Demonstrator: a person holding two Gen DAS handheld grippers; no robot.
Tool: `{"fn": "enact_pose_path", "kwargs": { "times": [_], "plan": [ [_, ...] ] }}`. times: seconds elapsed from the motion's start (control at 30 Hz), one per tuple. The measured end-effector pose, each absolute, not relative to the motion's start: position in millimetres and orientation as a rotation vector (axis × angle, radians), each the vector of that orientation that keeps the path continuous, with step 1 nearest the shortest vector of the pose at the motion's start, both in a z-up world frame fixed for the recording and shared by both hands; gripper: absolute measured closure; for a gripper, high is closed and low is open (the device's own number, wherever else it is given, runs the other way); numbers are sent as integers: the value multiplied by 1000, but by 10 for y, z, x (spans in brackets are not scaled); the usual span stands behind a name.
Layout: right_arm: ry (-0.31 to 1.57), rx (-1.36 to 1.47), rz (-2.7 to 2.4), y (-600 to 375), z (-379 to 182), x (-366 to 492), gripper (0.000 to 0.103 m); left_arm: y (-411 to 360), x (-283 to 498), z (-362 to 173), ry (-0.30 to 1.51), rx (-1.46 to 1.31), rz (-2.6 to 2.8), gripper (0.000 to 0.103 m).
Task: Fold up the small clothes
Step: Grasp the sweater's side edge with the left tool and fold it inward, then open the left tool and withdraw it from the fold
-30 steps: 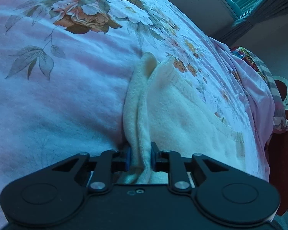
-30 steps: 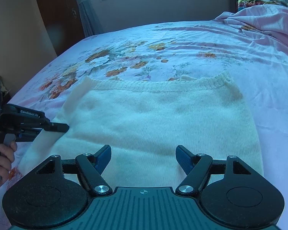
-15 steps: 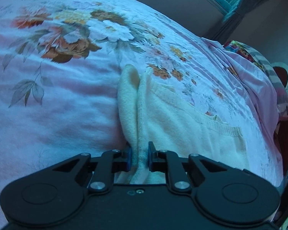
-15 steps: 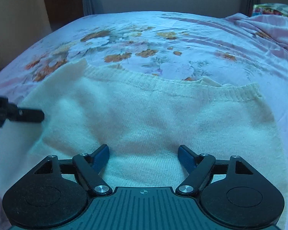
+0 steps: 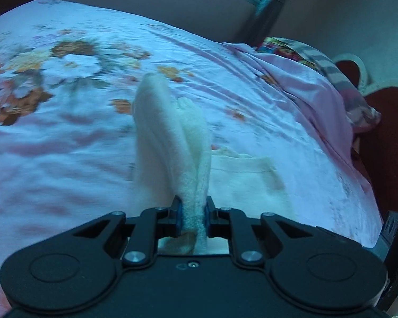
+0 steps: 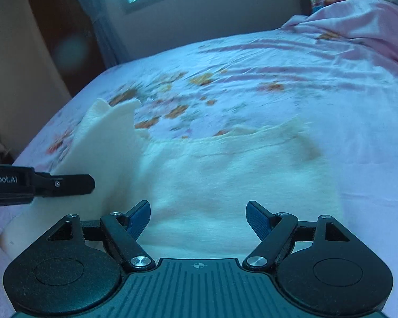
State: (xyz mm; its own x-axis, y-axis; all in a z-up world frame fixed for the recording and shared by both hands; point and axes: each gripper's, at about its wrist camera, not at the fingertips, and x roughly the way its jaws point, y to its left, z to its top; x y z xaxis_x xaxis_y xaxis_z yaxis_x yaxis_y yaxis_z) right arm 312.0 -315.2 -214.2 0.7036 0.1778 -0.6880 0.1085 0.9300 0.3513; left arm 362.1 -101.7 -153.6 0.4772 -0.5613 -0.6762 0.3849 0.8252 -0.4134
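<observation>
Both views are blurred. The left gripper (image 5: 193,213) pinches a raised fold of the cream sweater (image 6: 225,185) — its body hidden at lower left of the right view; the right gripper (image 6: 198,218) gapes empty above the sweater, mid-frame on the floral bedsheet (image 6: 278,79)

Left gripper (image 5: 193,213) pinched tight on a raised fold of the cream knit garment (image 6: 225,185), pads pressing both sides; right gripper (image 6: 198,217) hangs above it, jaws spread wide, nothing between them.
</observation>
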Motion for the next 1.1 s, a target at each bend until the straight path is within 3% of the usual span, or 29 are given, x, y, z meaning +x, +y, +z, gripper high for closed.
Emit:
{"fn": "enact_pose_path", "kwargs": {
  "times": [0.13,0.23,0.33,0.47,0.63,0.83,0.87,0.9,0.97,1.1],
  "plan": [
    [778,443,-13,-3632,-1974,2860,24,-1526,3498,-1697,947,-233,-638,90],
    [784,482,-33,-3860,-1967,2729,24,-1955,3377,-1922,1016,-189,-678,99],
    [798,612,-10,-4063,-2047,2651,24,-2148,3233,-2057,1116,-172,-699,97],
    [796,740,55,-4131,-2093,2663,25,-1871,3041,-1824,1069,-177,-723,88],
    [856,804,140,-3875,-2216,2887,25,-1316,3028,-1558,969,-122,-621,86],
    [913,813,131,-3602,-2372,3048,25,-1050,3069,-1863,1016,-78,-550,86],
    [903,801,118,-3584,-2367,3090,28,-1108,3015,-1922,1010,-59,-567,86],
    [899,781,108,-3567,-2359,3133,45,-1160,2944,-1982,1007,-33,-583,86],
    [911,736,84,-3545,-2398,3268,69,-1252,2843,-2100,1031,-40,-609,86],
    [952,736,83,-3579,-2608,3511,68,-1290,2753,-2206,1016,-42,-627,86]
  ]
}}
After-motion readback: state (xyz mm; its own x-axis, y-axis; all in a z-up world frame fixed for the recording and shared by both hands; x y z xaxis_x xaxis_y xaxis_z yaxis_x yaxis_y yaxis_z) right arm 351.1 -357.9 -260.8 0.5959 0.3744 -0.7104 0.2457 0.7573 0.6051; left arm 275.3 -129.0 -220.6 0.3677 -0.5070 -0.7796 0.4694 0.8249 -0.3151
